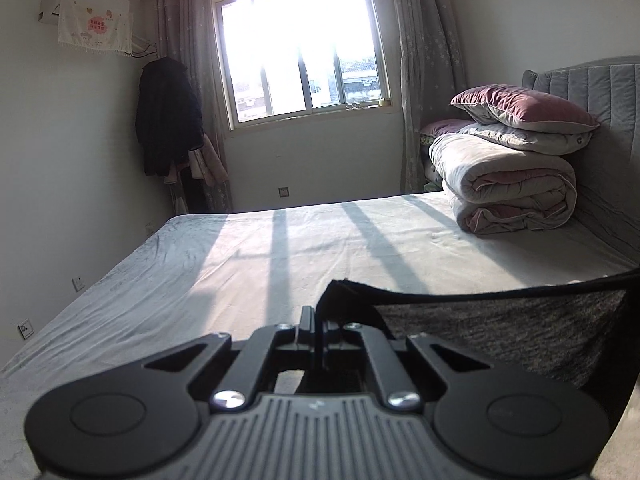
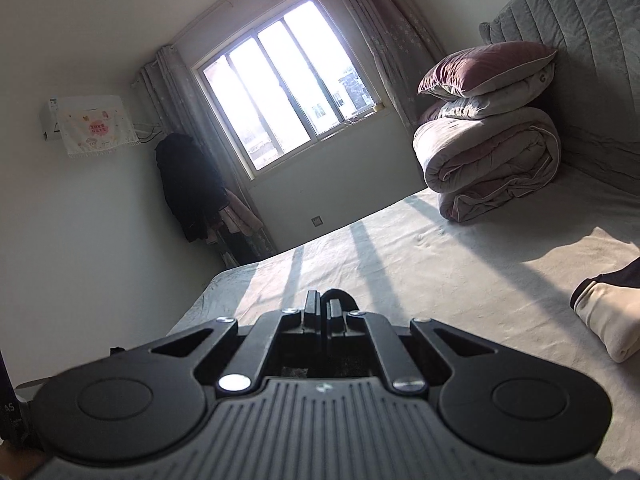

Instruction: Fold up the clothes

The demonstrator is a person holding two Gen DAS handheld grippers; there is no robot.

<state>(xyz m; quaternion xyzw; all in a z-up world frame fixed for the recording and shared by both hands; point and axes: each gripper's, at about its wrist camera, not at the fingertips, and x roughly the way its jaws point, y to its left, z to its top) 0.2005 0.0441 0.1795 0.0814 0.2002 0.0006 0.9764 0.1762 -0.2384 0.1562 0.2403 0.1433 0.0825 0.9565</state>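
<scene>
A: Two grippers checked. Left gripper is clamped on the dark garment, which hangs out to its right above the bed.

B: Right gripper?

A: Clamped on dark fabric too.

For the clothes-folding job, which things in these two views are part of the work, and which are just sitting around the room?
Part of the job:
- dark garment, gripped at its edge
- left gripper, shut on it
- right gripper, shut on dark cloth
- cream folded garment
- bed, the work surface

Just lying about:
- rolled quilt
- pillows
- hanging black coat
- curtains
- covered air conditioner
</scene>
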